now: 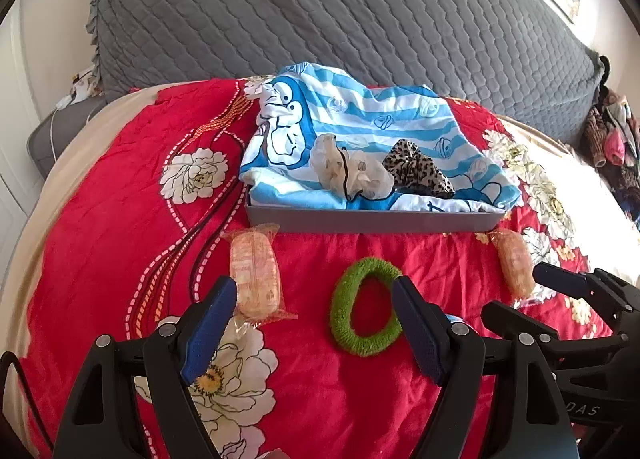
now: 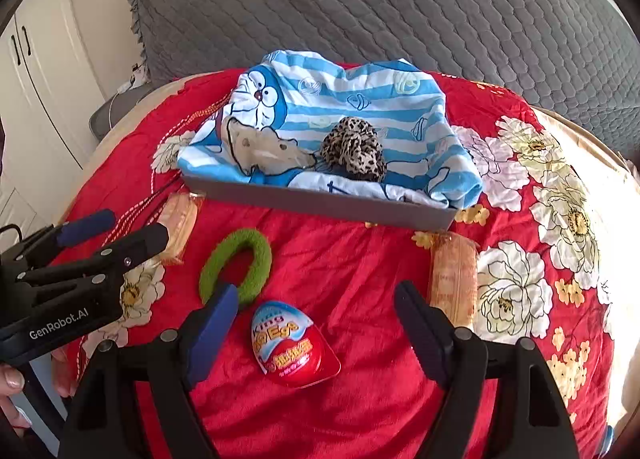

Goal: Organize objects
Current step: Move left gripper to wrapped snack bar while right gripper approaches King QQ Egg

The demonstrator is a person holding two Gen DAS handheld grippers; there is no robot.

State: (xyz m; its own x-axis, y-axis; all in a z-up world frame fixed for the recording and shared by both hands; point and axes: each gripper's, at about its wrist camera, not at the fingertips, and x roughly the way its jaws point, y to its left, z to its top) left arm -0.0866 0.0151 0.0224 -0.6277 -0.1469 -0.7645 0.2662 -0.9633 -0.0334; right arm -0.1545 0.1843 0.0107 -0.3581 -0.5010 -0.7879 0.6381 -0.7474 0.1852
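While both claws hang over the red flowered bedspread, each stands released with nothing between its pads. The left claw frames bare cloth, its right finger overlapping the rim of the one green hair ring, its left finger just beside a wrapped snack. The right claw straddles the single chocolate egg, apart from both pads. A second wrapped snack lies beside its right finger, making two. Beyond them, open red cloth runs to the near wall of the one grey tray. Inside, on a blue striped cartoon cloth, lie two scrunchies: one cream, one leopard-print. Behind it rises a grey quilted headboard.
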